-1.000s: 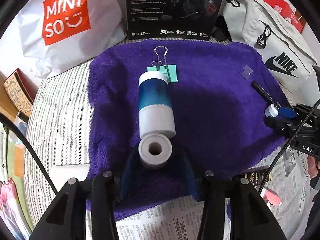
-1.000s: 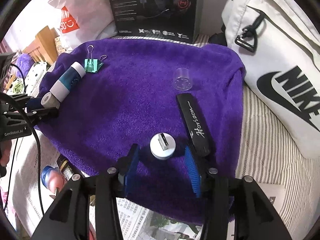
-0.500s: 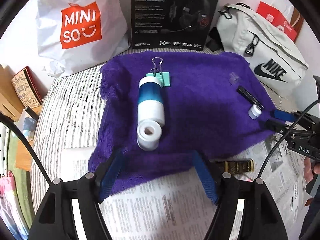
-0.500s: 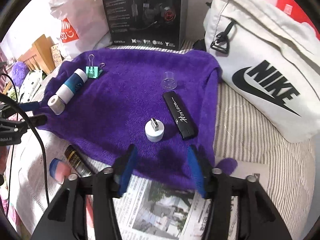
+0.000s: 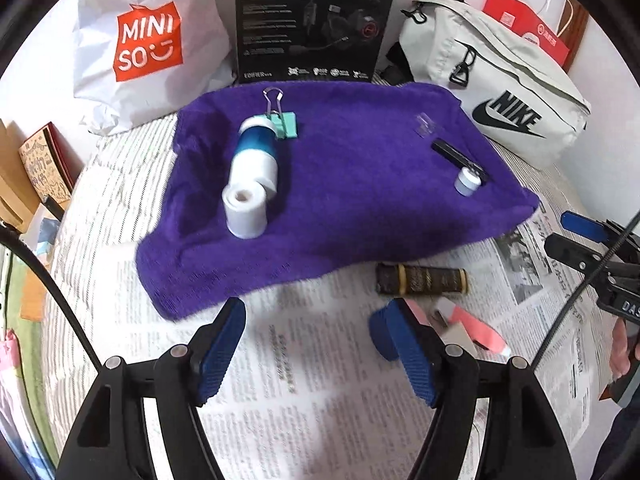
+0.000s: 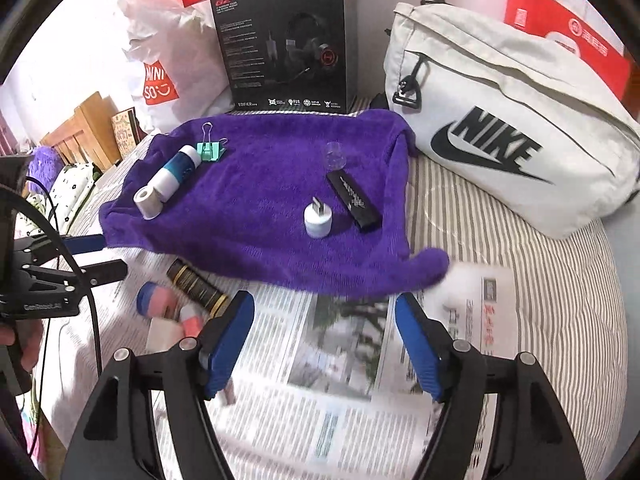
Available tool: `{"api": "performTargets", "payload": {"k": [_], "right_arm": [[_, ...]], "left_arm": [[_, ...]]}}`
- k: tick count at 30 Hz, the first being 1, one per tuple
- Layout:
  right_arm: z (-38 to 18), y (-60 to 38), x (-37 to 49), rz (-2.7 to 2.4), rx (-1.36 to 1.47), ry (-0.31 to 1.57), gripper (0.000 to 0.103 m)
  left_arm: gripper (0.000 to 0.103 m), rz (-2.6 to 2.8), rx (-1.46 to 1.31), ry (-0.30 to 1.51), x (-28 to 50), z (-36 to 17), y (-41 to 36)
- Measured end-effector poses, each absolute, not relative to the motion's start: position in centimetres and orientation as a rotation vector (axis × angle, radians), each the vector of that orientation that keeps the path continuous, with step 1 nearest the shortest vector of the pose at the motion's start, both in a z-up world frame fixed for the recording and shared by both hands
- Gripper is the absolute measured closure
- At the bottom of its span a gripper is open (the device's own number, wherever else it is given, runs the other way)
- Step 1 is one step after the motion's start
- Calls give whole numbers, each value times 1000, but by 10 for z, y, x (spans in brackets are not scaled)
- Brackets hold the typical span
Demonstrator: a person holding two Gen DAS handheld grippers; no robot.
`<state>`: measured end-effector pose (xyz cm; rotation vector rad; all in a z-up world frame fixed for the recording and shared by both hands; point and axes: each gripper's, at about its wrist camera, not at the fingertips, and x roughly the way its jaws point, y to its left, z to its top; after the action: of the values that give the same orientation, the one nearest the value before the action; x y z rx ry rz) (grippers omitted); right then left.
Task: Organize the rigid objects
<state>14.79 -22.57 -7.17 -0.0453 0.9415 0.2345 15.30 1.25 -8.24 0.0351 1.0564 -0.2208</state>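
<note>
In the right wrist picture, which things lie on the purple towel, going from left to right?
White roll → blue-white bottle → green clip → white plug → clear cap → black stick.

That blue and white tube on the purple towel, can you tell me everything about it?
The blue and white tube is a cylinder lying on its side on the purple towel, near the towel's left part. Its middle band is blue, and both ends are white. It looks like smooth plastic. Its far end lies right by the green binder clip, and its near end meets the small white roll with a hole in it. Neither gripper touches it.
</note>
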Motion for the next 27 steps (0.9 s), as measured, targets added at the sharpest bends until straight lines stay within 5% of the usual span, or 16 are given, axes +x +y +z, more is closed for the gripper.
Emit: {"api": "performTargets", "payload": {"k": [27], "right_arm": [[-86,-242,84,225,34,964,24]], "left_arm": [[26,-225,5,1093,155,-114,-22]]}}
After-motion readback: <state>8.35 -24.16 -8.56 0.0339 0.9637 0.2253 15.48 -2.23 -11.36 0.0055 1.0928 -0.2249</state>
